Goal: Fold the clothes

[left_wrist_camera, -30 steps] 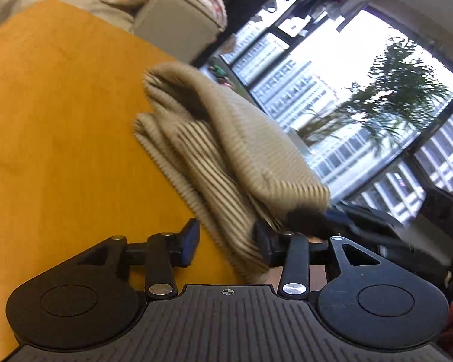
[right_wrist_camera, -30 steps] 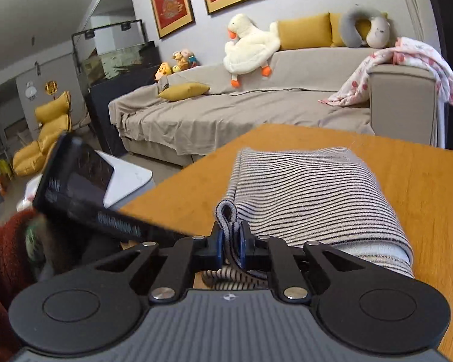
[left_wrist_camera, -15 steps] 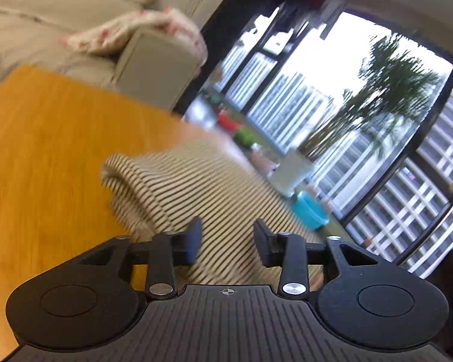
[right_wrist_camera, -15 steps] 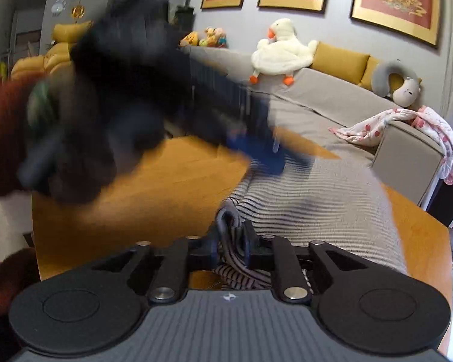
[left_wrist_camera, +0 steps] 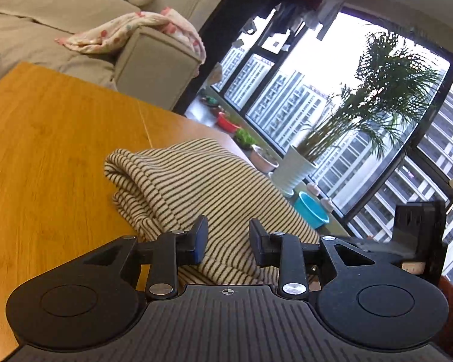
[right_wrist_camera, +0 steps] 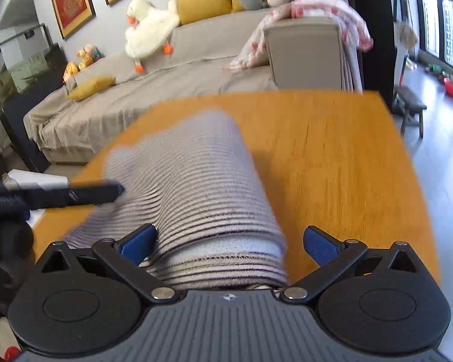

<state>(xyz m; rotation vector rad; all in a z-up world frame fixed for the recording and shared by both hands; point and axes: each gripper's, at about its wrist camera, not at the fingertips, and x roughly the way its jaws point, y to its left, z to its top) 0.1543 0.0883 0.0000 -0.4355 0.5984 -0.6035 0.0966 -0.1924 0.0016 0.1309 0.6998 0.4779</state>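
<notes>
Living room, orange wooden table [right_wrist_camera: 332, 150] in front of a grey sofa [right_wrist_camera: 172, 72]. Striped garment [right_wrist_camera: 202, 199] sitting folded near the table's near edge. Right gripper [right_wrist_camera: 228, 241] just sprung wide, letting go of the fold clamped a second ago, cloth loose between the jaws. Left gripper [left_wrist_camera: 228, 239] part open over the bundle, pinching nothing. Looks like this fold's done.

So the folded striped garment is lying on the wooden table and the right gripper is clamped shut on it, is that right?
Not quite. The right wrist view shows the right gripper wide open, its jaws having just opened, its pads off the cloth. The folded striped garment does lie on the wooden table.
</notes>
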